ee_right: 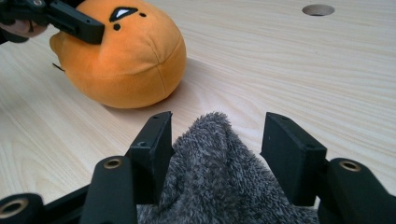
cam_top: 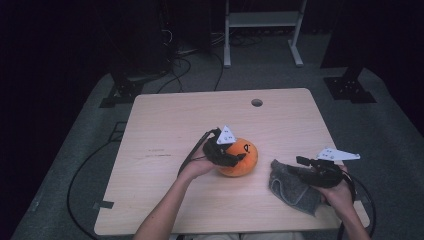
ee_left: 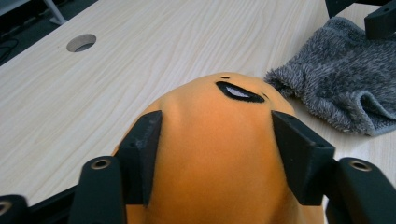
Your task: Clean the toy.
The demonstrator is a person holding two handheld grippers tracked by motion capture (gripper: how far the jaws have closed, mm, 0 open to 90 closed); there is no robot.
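The plush toy [cam_top: 241,157] is bright orange, with small black marks and a bit of white on its face. The fuzzy cloth [ee_right: 219,182] is grey, with lighter and darker flecks all through it. The table [cam_top: 175,120] is pale wood with thin wavy lines, the jaws of the left gripper [ee_left: 215,140] and the right gripper [ee_right: 217,140] are black, and each gripper carries a light grey plate.
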